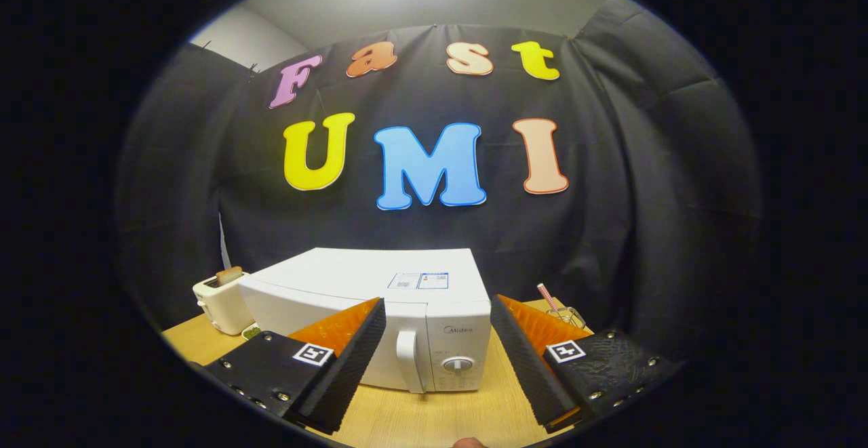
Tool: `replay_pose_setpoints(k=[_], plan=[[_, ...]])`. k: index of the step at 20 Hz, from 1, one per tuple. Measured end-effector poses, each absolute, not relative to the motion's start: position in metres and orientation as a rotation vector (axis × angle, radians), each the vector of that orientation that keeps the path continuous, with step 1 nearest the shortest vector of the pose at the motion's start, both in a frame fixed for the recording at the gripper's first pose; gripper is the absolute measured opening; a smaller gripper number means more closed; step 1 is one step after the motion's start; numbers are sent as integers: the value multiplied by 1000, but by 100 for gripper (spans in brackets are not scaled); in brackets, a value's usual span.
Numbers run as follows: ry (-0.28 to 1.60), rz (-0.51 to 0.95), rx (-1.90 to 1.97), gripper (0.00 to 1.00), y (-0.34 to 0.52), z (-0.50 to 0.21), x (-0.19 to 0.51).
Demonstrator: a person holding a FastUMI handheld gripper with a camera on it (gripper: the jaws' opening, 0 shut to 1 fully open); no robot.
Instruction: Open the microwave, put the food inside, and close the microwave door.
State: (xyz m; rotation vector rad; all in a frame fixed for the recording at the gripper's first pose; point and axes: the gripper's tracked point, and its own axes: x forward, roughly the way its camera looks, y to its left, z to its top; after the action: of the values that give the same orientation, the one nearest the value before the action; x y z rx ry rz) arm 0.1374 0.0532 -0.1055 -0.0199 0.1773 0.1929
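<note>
From the gripper view, the white boxy microwave (380, 312) sits on the light wooden table (420, 414), door closed, and its white vertical bar handle (407, 360) lies ahead, between the fingers. Opening looks like the step in hand: best to close on the handle squarely, then pull along the door's swing. The gripper (437, 333) is spread wide, holding nothing, level and aimed at the front. A white toaster holding a slice of bread (224, 302) stands left of the microwave; which item is the food I cannot tell
</note>
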Motion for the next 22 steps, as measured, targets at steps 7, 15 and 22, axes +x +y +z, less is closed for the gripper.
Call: replay_pose_setpoints(k=[7, 15, 22], plan=[[258, 252, -69, 99, 74, -154, 157], [362, 246, -120, 99, 84, -207, 169], [451, 238, -119, 99, 88, -241, 175]])
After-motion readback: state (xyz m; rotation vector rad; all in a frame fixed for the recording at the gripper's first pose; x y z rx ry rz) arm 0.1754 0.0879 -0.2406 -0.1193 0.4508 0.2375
